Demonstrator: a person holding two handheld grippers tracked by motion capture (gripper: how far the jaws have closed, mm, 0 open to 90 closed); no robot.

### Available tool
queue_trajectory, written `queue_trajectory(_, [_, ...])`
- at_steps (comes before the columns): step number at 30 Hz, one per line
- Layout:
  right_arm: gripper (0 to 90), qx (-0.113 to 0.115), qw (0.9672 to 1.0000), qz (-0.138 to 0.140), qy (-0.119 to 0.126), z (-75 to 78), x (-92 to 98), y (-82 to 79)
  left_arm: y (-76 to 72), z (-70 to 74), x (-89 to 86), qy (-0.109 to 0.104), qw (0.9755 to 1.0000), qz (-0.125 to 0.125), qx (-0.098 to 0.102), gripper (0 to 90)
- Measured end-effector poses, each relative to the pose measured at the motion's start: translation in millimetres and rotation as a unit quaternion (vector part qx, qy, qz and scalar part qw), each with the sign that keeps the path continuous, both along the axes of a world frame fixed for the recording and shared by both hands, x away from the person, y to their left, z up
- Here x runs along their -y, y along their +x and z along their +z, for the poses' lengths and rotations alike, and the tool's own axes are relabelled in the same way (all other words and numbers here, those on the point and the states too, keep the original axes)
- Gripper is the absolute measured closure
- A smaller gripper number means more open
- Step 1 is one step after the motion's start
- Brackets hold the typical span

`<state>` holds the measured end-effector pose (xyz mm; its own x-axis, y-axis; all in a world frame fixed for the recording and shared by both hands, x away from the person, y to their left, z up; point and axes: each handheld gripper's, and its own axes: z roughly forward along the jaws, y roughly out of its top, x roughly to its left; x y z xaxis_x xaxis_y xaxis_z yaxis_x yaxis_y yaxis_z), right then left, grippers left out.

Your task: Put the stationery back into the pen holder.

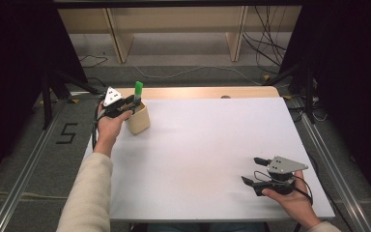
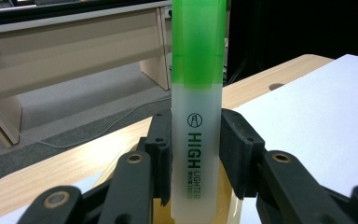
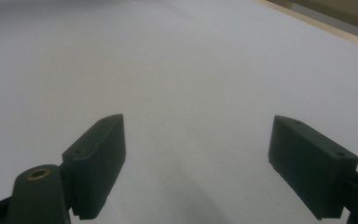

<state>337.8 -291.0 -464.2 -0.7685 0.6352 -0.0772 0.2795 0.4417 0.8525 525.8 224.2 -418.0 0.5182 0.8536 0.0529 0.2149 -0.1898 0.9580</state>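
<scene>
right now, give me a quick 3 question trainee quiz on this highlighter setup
1. True or false: the left claw is closed on the green highlighter.
2. The highlighter's lower end is over: A) the tan cup, B) the bare white table top, C) the floor.
3. Fill in: the right claw has its jaws ____ with nothing between them.

Key:
1. True: both pads press the pale barrel, which stands upright with the green cap on top.
2. A: whether it touches the cup's bottom cannot be told.
3. Open: it sits low over the table's near right part.
</scene>
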Motion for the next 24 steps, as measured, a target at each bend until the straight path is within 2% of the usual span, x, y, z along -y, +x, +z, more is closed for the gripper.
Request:
queue_trajectory(9, [19.6, 0.0, 1.0, 0.001, 0.0, 0.1, 0.1, -0.1, -0.5, -6.3, -1.9, 0.001, 0.9999, 0.007, -0.012, 65.2])
queue_trajectory(11, [19.6, 0.0, 1.0, 0.001, 0.0, 0.0, 0.2, -0.1, -0.8, -5.4, -2.0, -0.006, 0.9998, 0.009, -0.014, 59.3])
queue_trajectory(15, [19.6, -0.003, 1.0, -0.001, 0.0, 0.3, 0.2, -0.8, -2.9, -4.0, -1.3, 0.002, 0.9996, 0.017, -0.024, 45.2])
queue_trajectory(18, [19.6, 0.001, 1.0, 0.0, 0.0, 0.2, 0.3, -0.4, -5.1, -2.0, -2.5, -0.002, 0.9994, 0.021, -0.029, 42.6])
queue_trajectory(24, [19.6, 0.0, 1.0, 0.0, -0.001, 0.0, -0.3, -0.4, -9.3, 4.0, -3.5, -0.009, 0.9995, 0.022, -0.022, 38.6])
